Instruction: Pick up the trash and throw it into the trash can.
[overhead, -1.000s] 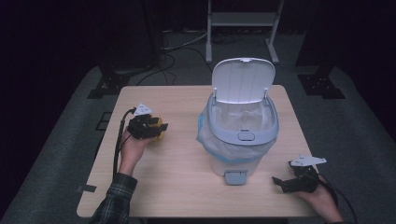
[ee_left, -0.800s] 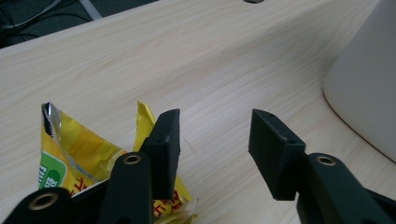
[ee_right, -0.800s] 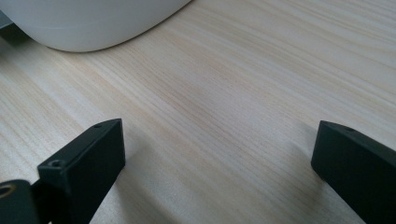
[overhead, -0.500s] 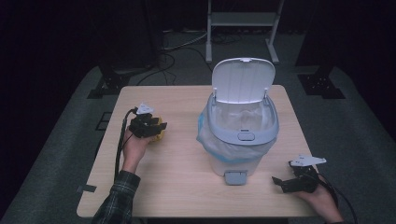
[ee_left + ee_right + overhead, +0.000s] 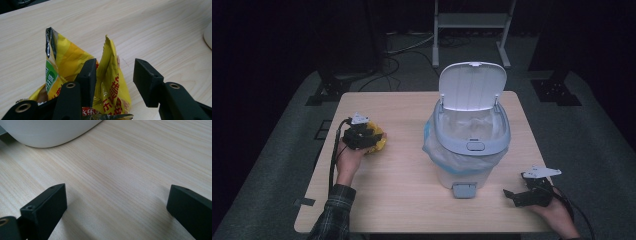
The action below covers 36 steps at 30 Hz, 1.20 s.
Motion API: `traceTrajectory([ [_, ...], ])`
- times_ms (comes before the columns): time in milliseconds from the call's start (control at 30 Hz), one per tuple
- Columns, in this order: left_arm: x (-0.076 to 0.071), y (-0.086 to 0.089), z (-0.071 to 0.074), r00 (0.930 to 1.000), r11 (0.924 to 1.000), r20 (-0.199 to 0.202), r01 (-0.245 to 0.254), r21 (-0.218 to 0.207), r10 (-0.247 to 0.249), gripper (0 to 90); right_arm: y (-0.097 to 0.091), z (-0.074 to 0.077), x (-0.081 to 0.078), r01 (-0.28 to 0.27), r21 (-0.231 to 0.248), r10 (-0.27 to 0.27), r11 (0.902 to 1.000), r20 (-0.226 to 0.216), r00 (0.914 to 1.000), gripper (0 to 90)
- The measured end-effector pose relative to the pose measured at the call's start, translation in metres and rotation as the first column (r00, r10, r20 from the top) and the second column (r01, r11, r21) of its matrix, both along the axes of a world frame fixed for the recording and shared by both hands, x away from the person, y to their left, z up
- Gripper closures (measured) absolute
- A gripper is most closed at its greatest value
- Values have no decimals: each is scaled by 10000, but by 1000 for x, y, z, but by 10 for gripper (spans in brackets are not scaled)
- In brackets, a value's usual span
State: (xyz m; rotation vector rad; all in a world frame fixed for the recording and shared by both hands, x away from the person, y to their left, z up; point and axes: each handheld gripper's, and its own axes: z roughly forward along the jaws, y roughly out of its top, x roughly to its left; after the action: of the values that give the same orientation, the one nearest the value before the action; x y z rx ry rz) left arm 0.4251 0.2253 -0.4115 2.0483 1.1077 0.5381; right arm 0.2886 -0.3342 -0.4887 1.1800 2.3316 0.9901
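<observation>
Since a second ago, your left gripper (image 5: 113, 75) has been closing its jaws around the yellow snack bag (image 5: 110, 82), while your left hand (image 5: 349, 157) has barely shifted and your right has kept its place. In the left gripper view, one jaw lies against the crumpled foil and a torn flap of the bag stands upright in the gap; the other jaw stands clear of the foil with bare wood showing beside it, so the pads do not yet pinch the bag from both sides. From above, your left gripper (image 5: 362, 136) sits over the bag (image 5: 379, 142), which lies on the wooden table (image 5: 402, 185) well to the left of the white pedal bin (image 5: 468, 150).

The bin stands near the middle of the table with its lid (image 5: 471, 85) tipped up and back, a clear liner (image 5: 432, 145) folded over its rim, and its grey pedal (image 5: 464, 190) facing you.

Your right gripper (image 5: 519, 196) rests in your right hand (image 5: 557, 215) just right of the bin's pedal, near the table's front edge. Its jaws stand wide apart over bare wood, holding nothing, with the bin's white base (image 5: 50, 132) just ahead of them.
</observation>
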Motion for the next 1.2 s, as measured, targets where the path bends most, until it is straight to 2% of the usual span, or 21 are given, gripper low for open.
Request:
traceTrajectory([
  [267, 1, 2, -4, 10000, 9990, -65, -21, 451, 24, 649, 0, 0, 0, -1, -1, 1, 10000, 1, 10000, 19],
  [400, 1, 2, -7, 9998, 9989, -211, 57, 472, -48, 767, 0, 0, 0, -1, 0, 1, 10000, 2, 10000, 19],
  [467, 1, 3, -9, 9996, 9990, -258, 129, 424, -118, 793, 0, 0, 0, 0, 2, 0, 10000, -1, 10000, 20],
  [500, 1, 3, -9, 9995, 9991, -243, 199, 385, -189, 844, 0, 0, 0, 1, 1, -1, 10000, 0, 10000, 19],
  [733, 1, 3, -9, 9993, 9988, -162, 331, 372, -325, 874, 0, 0, 0, 1, 1, -1, 10000, 0, 10000, 19],
  [867, -1, 6, -7, 9992, 9991, -54, 395, 136, -394, 878, 0, 0, 0, -1, 1, 1, 10000, 3, 10000, 19],
  [933, -3, 8, -6, 9989, 9987, 22, 459, -206, -459, 878, 0, 0, 0, 0, -1, 0, 10000, 1, 10000, 20],
  [967, -3, 8, -6, 9989, 9987, 22, 459, -206, -459, 878, 0, 0, 0, 0, -1, 0, 10000, 1, 10000, 20],
  [1067, -4, 12, -5, 9974, 9952, 30, 718, -661, -717, 878, 0, 0, 0, -1, 0, 1, 10000, 3, 10000, 19],
  [1200, -6, 14, -3, 9944, 9902, 115, 1057, -917, -1051, 878, 0, 0, 0, -2, -2, 2, 10000, 1, 10000, 20],
])
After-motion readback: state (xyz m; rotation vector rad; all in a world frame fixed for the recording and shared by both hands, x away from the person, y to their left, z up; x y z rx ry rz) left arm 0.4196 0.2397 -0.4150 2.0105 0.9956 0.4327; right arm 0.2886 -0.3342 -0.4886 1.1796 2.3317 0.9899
